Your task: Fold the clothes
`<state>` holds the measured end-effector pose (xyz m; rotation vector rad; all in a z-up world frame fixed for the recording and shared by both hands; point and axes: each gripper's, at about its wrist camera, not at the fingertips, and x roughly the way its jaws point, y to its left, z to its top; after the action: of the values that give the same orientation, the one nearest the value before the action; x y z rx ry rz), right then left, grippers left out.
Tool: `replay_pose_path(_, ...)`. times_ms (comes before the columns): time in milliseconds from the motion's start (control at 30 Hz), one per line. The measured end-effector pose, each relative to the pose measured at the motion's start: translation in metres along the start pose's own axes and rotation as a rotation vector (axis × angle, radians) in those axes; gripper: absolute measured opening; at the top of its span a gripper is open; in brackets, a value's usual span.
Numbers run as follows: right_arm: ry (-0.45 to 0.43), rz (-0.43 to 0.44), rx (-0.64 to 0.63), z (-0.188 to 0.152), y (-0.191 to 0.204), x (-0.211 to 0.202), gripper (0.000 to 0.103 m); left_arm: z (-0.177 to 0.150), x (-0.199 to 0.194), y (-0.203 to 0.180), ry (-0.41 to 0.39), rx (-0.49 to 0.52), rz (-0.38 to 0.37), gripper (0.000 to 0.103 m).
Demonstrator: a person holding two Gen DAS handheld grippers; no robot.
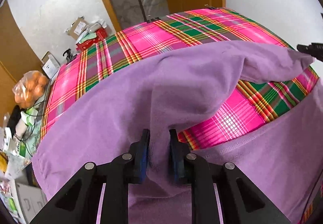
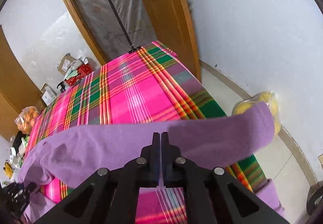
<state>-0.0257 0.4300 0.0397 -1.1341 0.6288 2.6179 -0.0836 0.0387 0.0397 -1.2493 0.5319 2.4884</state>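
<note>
Left wrist: bagged oranges (image 1: 30, 88), boxes (image 1: 84, 30) beside plaid bed (image 1: 141, 42).

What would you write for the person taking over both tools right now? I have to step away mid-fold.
Left tool: shut on a bunched fold of the purple garment, lifting it off the plaid sheet.
Right tool: shut on the garment's other raised edge, near the sheet's right side.
Things: the garment hangs between both tools over the bed, the rest lying on the sheet; part of it lies near the camera-side edge.
Done: both grips taken, cloth lifted.
Left: likely carry the raised edge across, lay it flat, release, then finish the remaining folds. No finished fold shows yet.
</note>
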Motion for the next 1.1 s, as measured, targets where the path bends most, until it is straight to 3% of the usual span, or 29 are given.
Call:
replay_pose_path(100,0.005,0.038,-0.098,-0.017,0.009,-0.005,0.043,0.000,0.001,0.000,0.003,-0.003,-0.005,0.019)
replay_pose_path(133,0.008,0.042,-0.149,-0.024,0.015,-0.006,0.045,0.000,0.001,0.001,0.001,-0.008,-0.008,0.019)
replay_pose_path(367,0.061,0.058,-0.437,-0.056,0.058,0.000,0.048,0.003,-0.007,0.014,-0.031,-0.087,-0.036,0.015)
replay_pose_path(467,0.100,0.040,-0.486,-0.065,0.067,0.005,0.048,0.004,-0.012,0.020,-0.050,-0.115,-0.040,0.014)
replay_pose_path(667,0.056,-0.053,-0.524,-0.071,0.070,0.005,0.048,0.005,-0.024,0.037,-0.099,-0.196,-0.064,0.010)
replay_pose_path(833,0.032,-0.104,-0.479,-0.063,0.060,0.005,0.009,0.004,-0.028,0.046,-0.119,-0.238,-0.071,0.009)
replay_pose_path(867,0.027,-0.111,-0.471,-0.060,0.059,0.006,0.006,0.003,-0.028,0.047,-0.119,-0.244,-0.072,0.009)
replay_pose_path(1100,-0.089,-0.195,-0.424,-0.022,0.053,-0.010,0.000,-0.001,-0.026,0.049,-0.102,-0.262,-0.088,0.009)
